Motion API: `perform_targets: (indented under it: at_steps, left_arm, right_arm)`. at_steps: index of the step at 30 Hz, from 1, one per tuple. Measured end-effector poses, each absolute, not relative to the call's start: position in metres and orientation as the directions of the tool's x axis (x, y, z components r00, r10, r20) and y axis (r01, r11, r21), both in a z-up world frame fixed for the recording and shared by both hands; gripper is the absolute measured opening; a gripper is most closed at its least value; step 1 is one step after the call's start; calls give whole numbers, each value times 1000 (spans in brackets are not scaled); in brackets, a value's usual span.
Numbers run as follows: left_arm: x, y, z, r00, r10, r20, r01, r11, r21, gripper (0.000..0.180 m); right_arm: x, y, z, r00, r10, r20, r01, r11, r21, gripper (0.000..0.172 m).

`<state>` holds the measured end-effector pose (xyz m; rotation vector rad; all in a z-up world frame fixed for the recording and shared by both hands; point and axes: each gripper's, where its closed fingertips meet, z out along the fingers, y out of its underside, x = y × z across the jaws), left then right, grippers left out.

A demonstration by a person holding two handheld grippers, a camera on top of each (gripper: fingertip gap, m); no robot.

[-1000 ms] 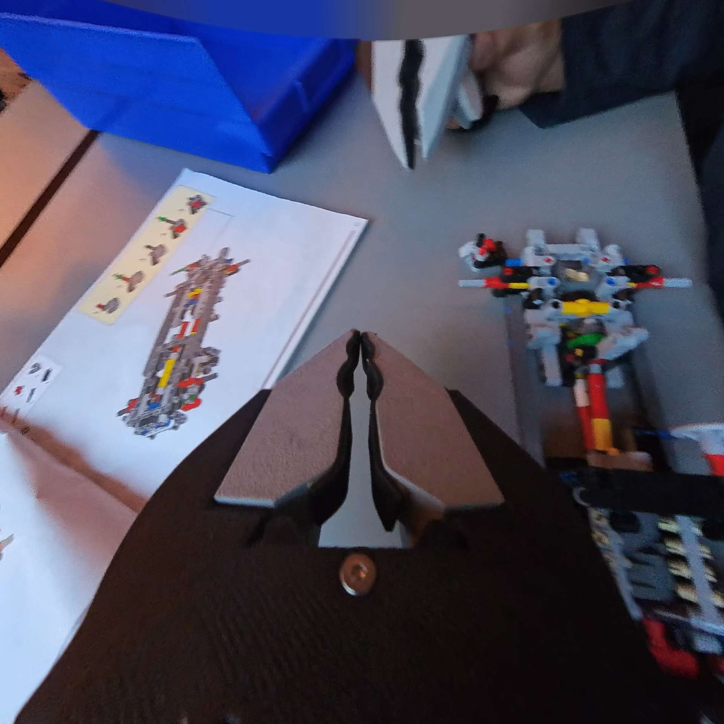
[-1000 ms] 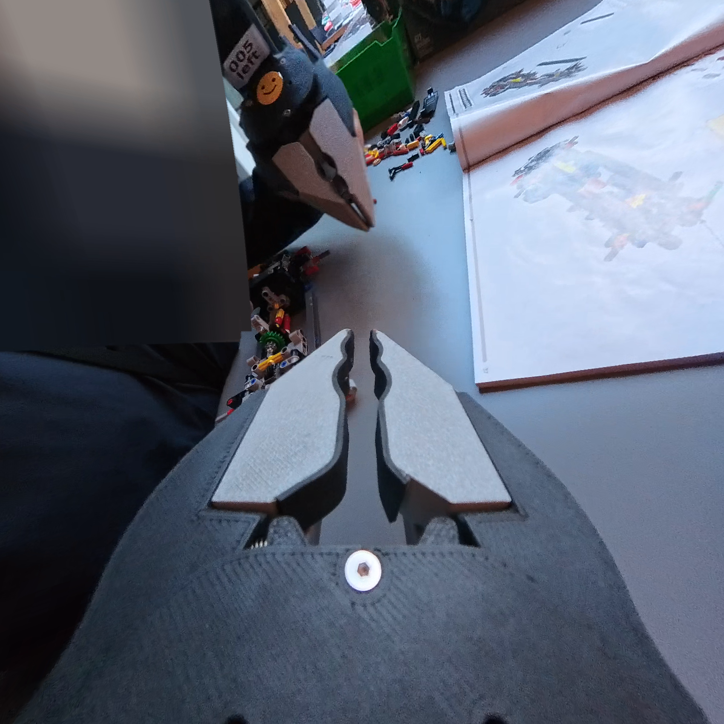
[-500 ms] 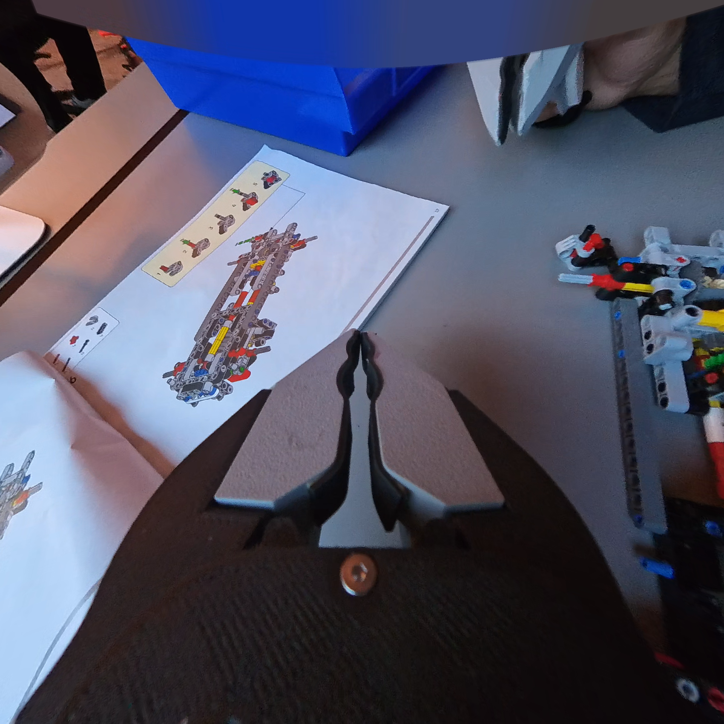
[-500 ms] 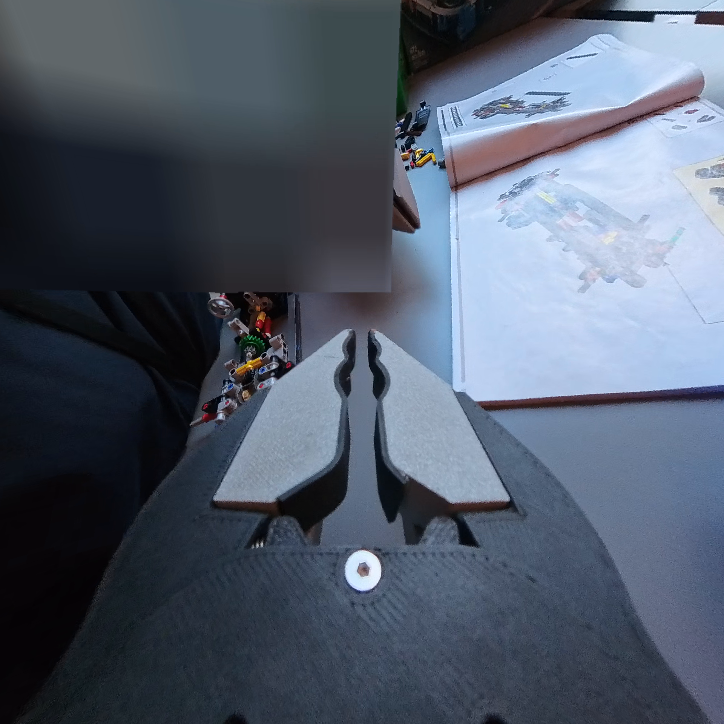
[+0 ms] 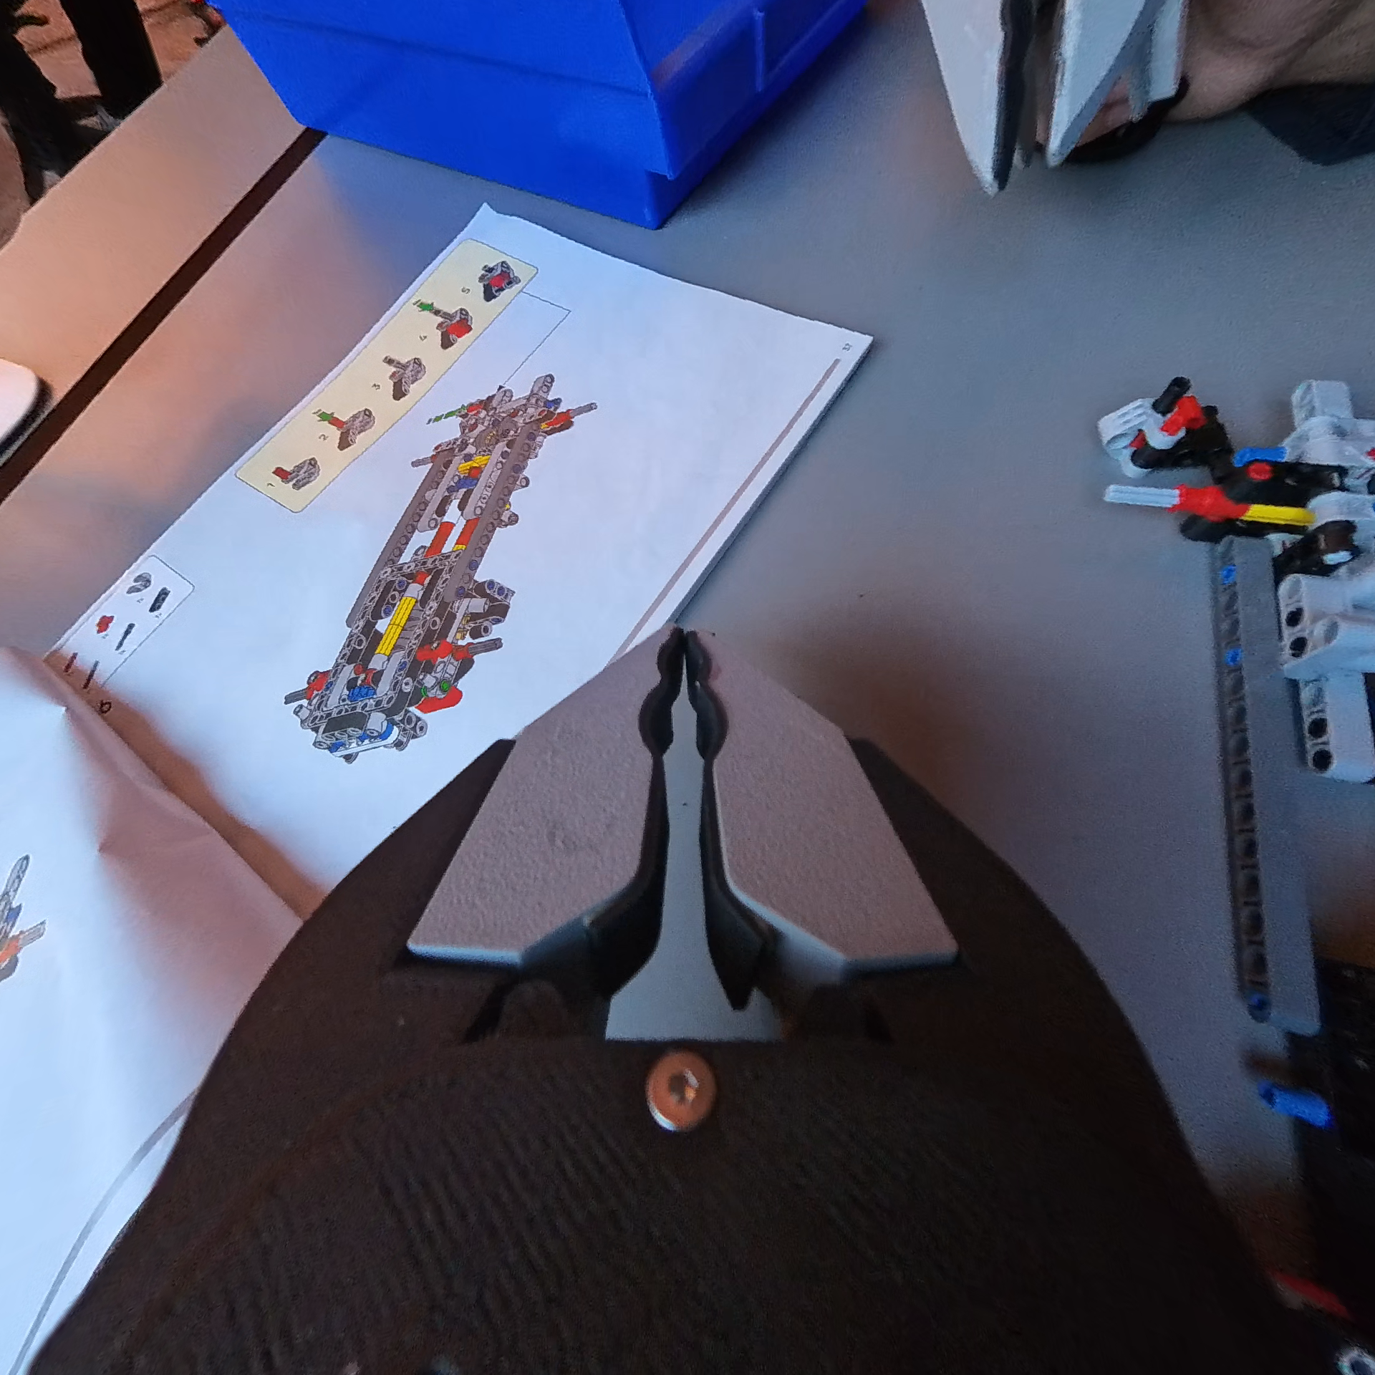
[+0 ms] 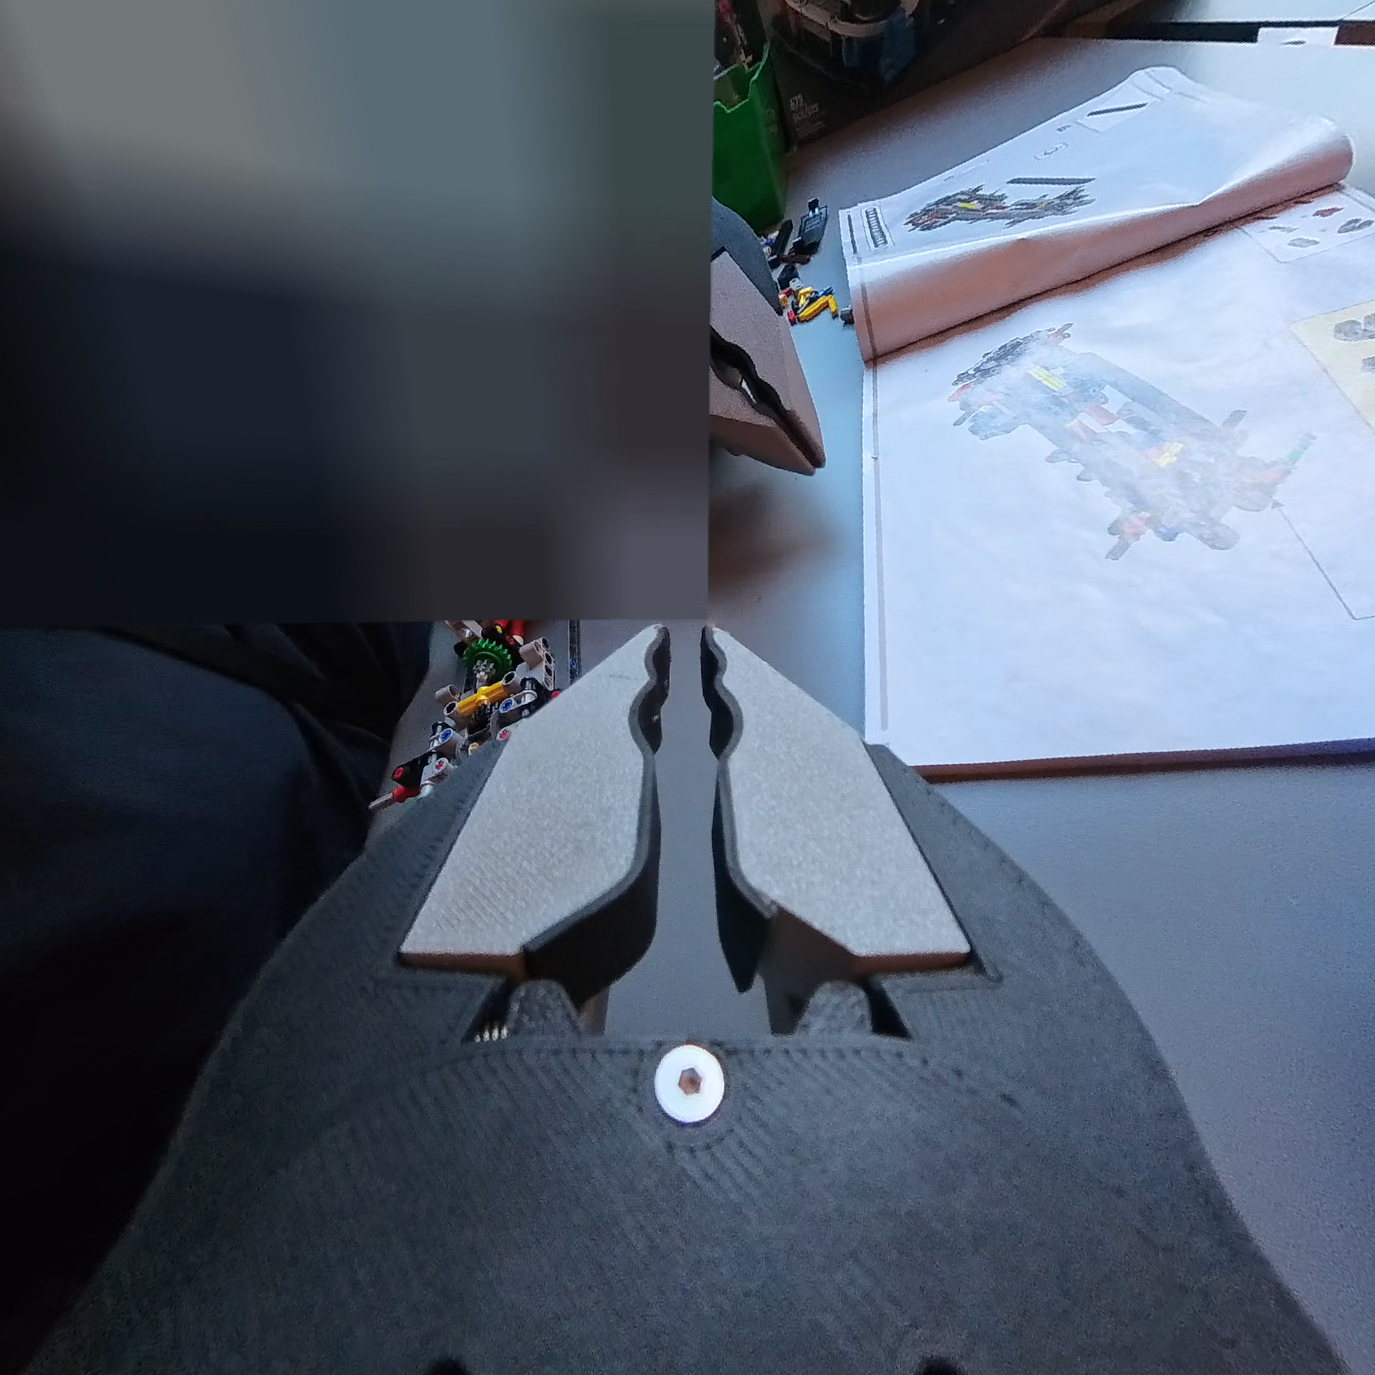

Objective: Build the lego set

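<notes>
My left gripper sits at the centre of its frame with the tips pressed together and nothing between them, hovering over the grey table just beside the lower right edge of the open instruction booklet; the booklet's page shows a drawing of a long chassis and fills the left half of that frame; a blue bin stands in the upper left, and a partly built brick model with grey beams, red and yellow pins lies at the right edge, well apart from my tips; my right gripper has its fingers a narrow slit apart and bare, only table showing through the gap; in its own frame the model, with a green gear, lies just left of the fingertips, the booklet spreads across the right, and loose small bricks lie scattered near a green bin at the top centre
</notes>
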<state>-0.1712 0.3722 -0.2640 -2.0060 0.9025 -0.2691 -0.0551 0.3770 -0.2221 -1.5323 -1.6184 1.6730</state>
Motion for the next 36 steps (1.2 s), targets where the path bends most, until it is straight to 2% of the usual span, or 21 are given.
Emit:
perform_targets:
  at_steps: [8,36]
  left_arm:
    - [-170,370,-271,688,-696,-203,-554,-324,-767,0]
    - [-168,372,-280,665,-712,-225,-599,-329,-730,0]
  right_arm:
    - [-56,374,-226,-348,834,-427,433,-261,-863,4]
    - [-56,374,-227,-353,826,-438,439,-268,-858,5]
